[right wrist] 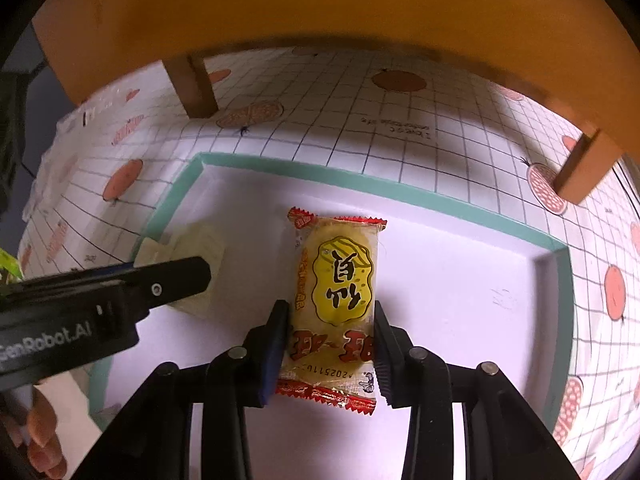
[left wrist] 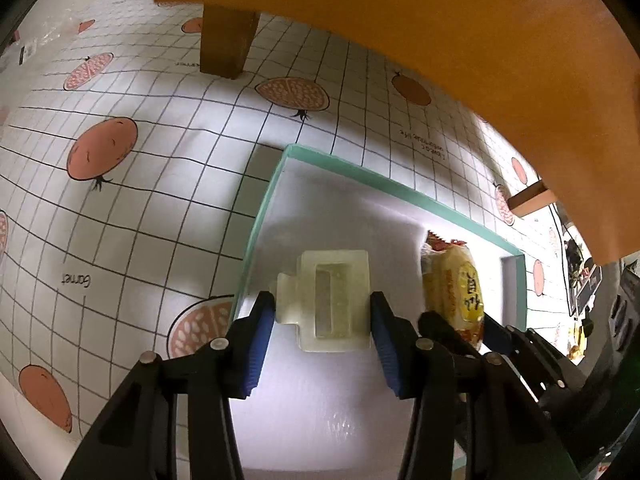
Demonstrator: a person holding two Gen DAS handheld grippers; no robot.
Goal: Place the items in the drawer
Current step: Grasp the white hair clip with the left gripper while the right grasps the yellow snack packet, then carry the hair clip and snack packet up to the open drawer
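Observation:
A shallow drawer with a white floor and a teal rim (left wrist: 256, 232) (right wrist: 400, 192) lies on the gridded tablecloth. Inside at its left is a translucent white plastic block (left wrist: 334, 300) (right wrist: 200, 244). My left gripper (left wrist: 322, 306) (right wrist: 176, 276) is shut on it, with a blue pad against each side. To the right lies a yellow snack packet (left wrist: 454, 280) (right wrist: 340, 276) with red crimped ends. My right gripper (right wrist: 330, 316) (left wrist: 464, 324) points down over its near half, and both pads press on the packet's long sides. Packet and block both rest on the drawer floor.
An orange wooden stand hangs over the far side, with legs (left wrist: 228, 44) (right wrist: 196, 84) (right wrist: 580, 172) planted on the pomegranate-print cloth (left wrist: 120, 220). A person's fingers (right wrist: 44, 432) show at the lower left. Dark clutter (left wrist: 580, 280) sits past the drawer's right end.

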